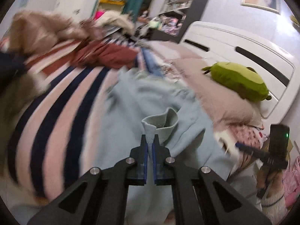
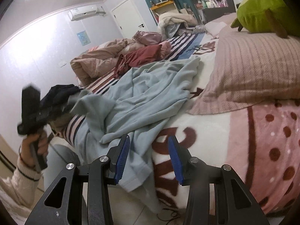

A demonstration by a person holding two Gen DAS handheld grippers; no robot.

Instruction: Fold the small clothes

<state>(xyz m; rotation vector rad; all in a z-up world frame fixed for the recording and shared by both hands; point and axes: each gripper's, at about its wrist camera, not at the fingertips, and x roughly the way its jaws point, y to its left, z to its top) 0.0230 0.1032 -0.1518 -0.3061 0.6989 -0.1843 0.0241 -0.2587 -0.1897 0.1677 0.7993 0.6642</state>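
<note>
A cuff-like edge of the pale blue fleece garment (image 1: 161, 103) is pinched between the pressed-together blue pads of the left gripper (image 1: 150, 142), while the rest of that garment is spread crumpled over the bed's navy-and-pink striped cover (image 1: 56, 112). The right gripper (image 2: 149, 150) is held with its jaws spread and nothing clamped between them, just above the garment's hem where it hangs over the white and pink patterned blanket (image 2: 234, 140). Further back, a ribbed pink pillow (image 2: 253, 71), a green plush toy (image 1: 240, 78), a dark red garment (image 2: 142, 56) and a beige padded coat (image 2: 97, 60) are seen on the bed.
</note>
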